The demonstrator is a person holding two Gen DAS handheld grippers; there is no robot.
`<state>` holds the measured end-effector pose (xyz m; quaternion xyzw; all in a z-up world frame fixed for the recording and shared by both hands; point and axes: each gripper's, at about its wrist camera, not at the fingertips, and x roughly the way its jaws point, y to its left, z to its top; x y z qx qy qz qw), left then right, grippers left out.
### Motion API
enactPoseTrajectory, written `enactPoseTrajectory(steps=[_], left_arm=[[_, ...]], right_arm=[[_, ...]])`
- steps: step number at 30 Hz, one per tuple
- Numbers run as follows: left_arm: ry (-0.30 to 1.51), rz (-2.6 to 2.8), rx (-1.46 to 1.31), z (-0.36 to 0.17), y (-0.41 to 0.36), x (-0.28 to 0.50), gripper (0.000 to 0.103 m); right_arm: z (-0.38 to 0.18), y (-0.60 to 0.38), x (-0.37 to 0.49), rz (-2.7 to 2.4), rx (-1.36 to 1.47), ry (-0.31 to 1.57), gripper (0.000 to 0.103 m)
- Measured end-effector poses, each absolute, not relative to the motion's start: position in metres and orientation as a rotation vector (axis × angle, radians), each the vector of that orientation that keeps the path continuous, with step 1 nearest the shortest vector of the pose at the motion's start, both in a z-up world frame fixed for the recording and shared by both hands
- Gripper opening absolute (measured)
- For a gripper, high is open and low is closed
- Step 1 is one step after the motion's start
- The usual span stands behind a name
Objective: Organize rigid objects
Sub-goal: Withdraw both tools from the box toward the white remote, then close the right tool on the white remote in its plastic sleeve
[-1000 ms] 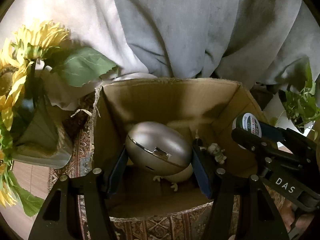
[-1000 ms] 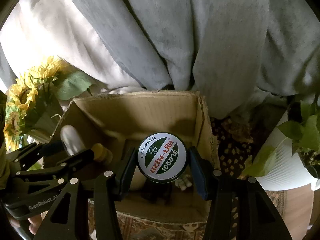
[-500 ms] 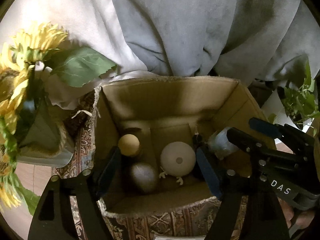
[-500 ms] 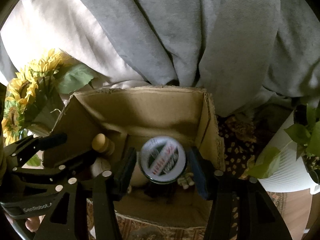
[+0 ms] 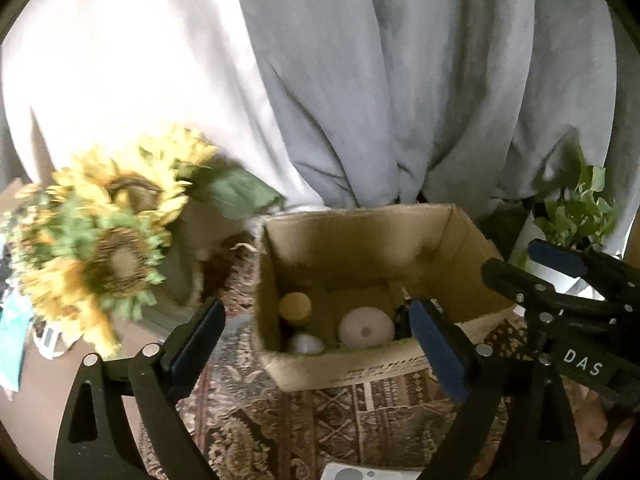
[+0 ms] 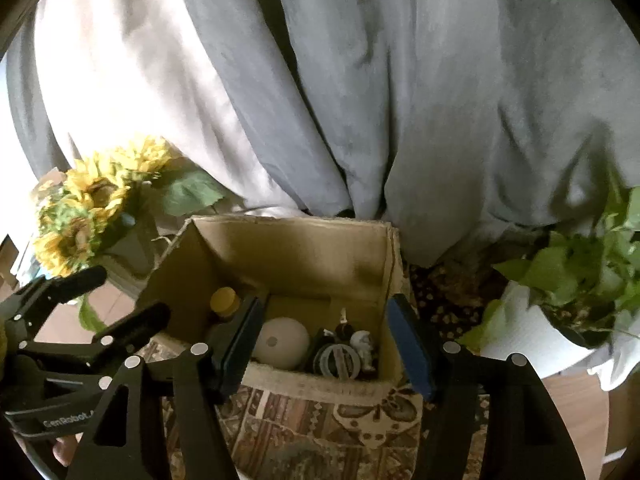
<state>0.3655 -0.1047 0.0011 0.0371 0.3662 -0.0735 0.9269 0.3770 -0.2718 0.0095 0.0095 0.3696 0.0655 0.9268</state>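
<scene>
An open cardboard box (image 5: 352, 236) (image 6: 288, 252) stands on a patterned cloth. Inside it lie a yellow-capped bottle (image 5: 295, 307) (image 6: 225, 300), a white round object (image 5: 365, 328) (image 6: 282, 342), a silver egg-shaped case (image 5: 306, 343), a round tin (image 6: 336, 358) and a small figurine (image 6: 362, 344). My left gripper (image 5: 316, 344) hangs above the box's near edge, jaws opening wide, nothing between them. My right gripper (image 6: 324, 346) hovers over the near wall too, jaws opening and empty. Each gripper shows in the other's view, the right gripper (image 5: 560, 280) and the left gripper (image 6: 80, 312).
Sunflowers in a vase (image 5: 108, 248) (image 6: 80, 216) stand left of the box. A leafy plant in a white pot (image 6: 560, 312) stands to its right. Grey curtains (image 5: 400, 80) hang right behind the box. The patterned cloth (image 5: 320, 420) lies in front, with a white item (image 5: 360, 474) at the lower edge.
The left gripper let go of the silver case and the right let go of the round tin; both now lie in the box. Both grippers drew back and up with jaws widening.
</scene>
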Motion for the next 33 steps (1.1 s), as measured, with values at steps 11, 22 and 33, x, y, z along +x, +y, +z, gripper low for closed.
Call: enactPoseTrajectory(steps=[11,22,33], left_arm=[[0.729,-0.043,0.053,-0.004,-0.081,0.308,0.101],[0.846,0.038,0.008,-0.039,-0.067,0.261,0.102],[0.992,0.128,-0.076,-0.088,-0.061,0.232,0.102]], right_arm=[[0.013,-0.255,0.332,0.166,-0.049,0.714,0.073],[-0.022,-0.234,0.301,0.268,-0.088,0.807,0.073],[-0.065,-0.217,0.284,0.392,-0.143,0.908,0.073]])
